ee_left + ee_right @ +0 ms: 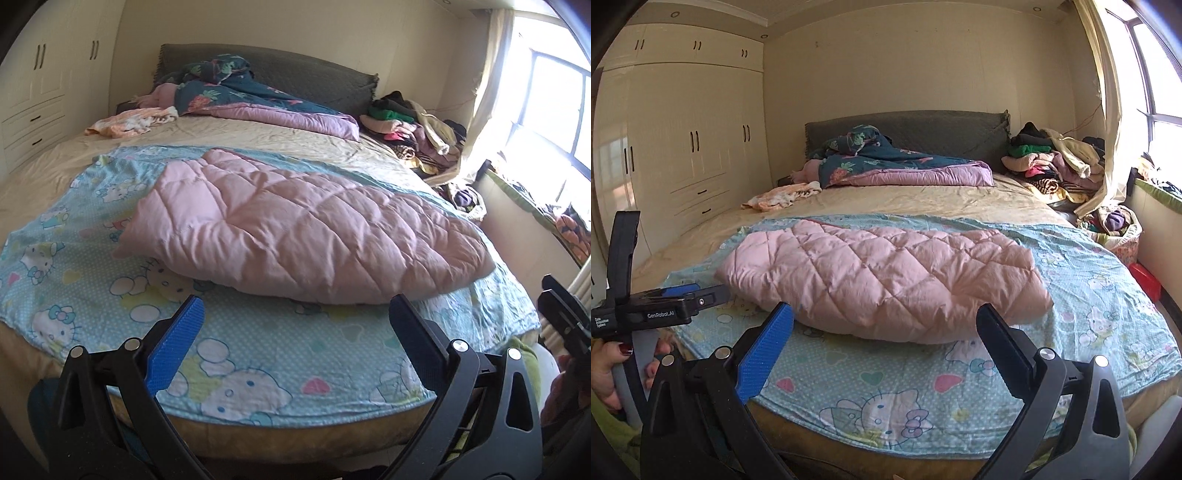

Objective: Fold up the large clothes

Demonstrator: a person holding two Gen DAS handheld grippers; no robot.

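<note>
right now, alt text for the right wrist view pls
A folded pink quilted garment lies on a blue cartoon-print sheet across a bed, beyond the open, empty right gripper. The left gripper shows at left; piled clothes sit by the window.

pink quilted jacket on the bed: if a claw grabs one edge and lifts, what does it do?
The folded pink quilted padded jacket looks puffy and creased, so it probably droops and unfolds rather than lifting flat. Its loft suggests it is light for its bulk. Pushed, it may drag and wrinkle the loose light-blue cartoon-cat print sheet beneath instead of sliding.
</note>
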